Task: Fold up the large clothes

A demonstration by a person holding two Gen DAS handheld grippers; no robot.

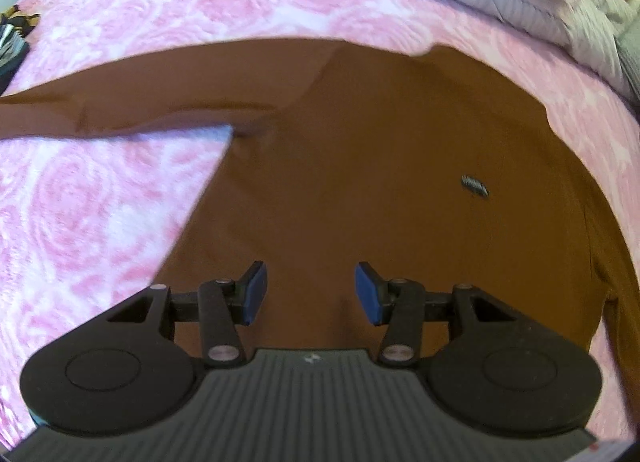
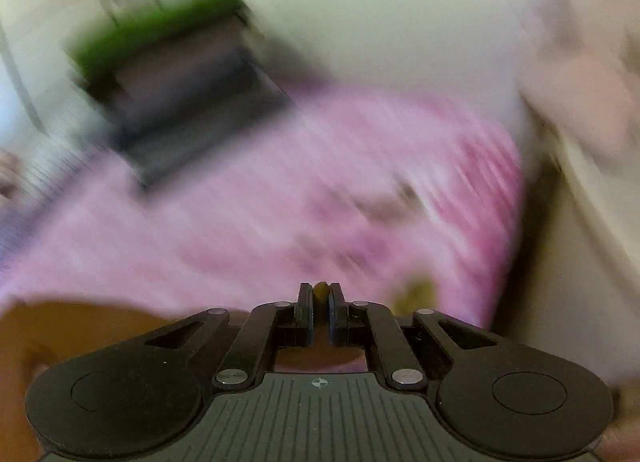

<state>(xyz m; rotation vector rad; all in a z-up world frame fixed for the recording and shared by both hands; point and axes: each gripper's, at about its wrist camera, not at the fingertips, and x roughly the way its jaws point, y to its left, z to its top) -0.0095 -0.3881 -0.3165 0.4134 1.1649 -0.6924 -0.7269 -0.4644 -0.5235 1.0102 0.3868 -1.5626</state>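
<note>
The left gripper (image 1: pixel 308 294) hangs over the brown garment (image 1: pixel 360 181), jaws about half open, holding nothing. The garment lies spread nearly flat on the pink bedspread (image 1: pixel 80 221), one sleeve out to the side; no fold is visible yet. The right gripper (image 2: pixel 319 312) is closed on a small brown scrap, probably a garment edge. Most folding remains.

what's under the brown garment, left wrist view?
The brown garment lies spread on a pink rose-print bedspread, which shows around its edges and beside the sleeve. A small dark tag sits on top. Whatever lies beneath the cloth's middle is covered.
</note>
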